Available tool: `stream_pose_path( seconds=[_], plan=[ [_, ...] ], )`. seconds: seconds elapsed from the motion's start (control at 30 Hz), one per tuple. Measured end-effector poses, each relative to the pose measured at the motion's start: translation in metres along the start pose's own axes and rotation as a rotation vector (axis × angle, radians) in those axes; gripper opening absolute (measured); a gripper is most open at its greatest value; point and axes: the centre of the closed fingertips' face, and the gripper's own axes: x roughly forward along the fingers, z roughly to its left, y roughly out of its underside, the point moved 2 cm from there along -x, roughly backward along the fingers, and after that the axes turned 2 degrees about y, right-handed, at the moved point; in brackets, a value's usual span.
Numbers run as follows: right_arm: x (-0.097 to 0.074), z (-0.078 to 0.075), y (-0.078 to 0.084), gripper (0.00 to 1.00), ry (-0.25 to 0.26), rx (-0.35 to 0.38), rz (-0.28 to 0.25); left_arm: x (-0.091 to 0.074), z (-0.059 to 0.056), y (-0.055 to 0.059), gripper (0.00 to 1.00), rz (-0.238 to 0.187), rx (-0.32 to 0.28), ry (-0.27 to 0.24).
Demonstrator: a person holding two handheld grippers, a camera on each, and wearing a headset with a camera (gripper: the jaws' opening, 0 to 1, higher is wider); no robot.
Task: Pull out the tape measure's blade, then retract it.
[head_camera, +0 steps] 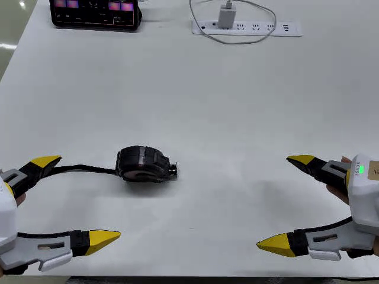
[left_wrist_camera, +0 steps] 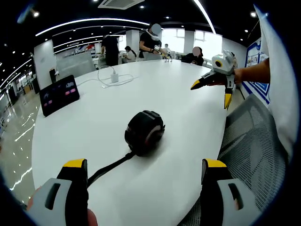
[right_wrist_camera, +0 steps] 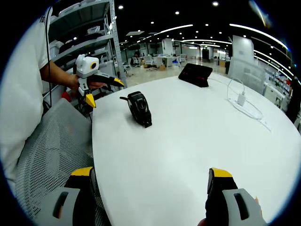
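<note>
- Black and rounded, the tape measure (head_camera: 144, 164) lies on the white table (head_camera: 237, 106), left of centre in the head view, with its blade wound in and the hook end sitting at the mouth of the case.
- Its black strap (head_camera: 83, 170) trails flat along the tabletop from the case toward the left gripper (head_camera: 89, 197), ending close by one yellow-tipped jaw; I cannot tell whether it touches.
- The left gripper is released — jaws spread wide with bare table between them — and it sits near the table's front edge, close to the tape measure but apart from it.
- In the left gripper view the case lies straight ahead, midway between the two jaws.
- The right gripper (head_camera: 273, 200) is likewise spread wide and holds nothing; it is well apart from the tape measure.
- At the far edge lie a white power strip (head_camera: 260, 27), with a charger (head_camera: 227, 16) plugged in and its cable looped, and a dark tablet (head_camera: 95, 13) with a lit screen.
</note>
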Motion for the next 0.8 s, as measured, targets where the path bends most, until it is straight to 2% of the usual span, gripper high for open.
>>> stream_pose_path(
  seconds=[0.3,0.8],
  plan=[
    [-0.005,-0.001,0.007,0.99,0.024,0.014,0.004,0.002,-0.006,0.007,0.99,0.004,-0.009,0.010],
    [-0.004,-0.001,0.006,0.99,0.035,0.026,-0.008,0.001,-0.013,0.010,0.99,0.005,-0.021,0.026]
  ],
)
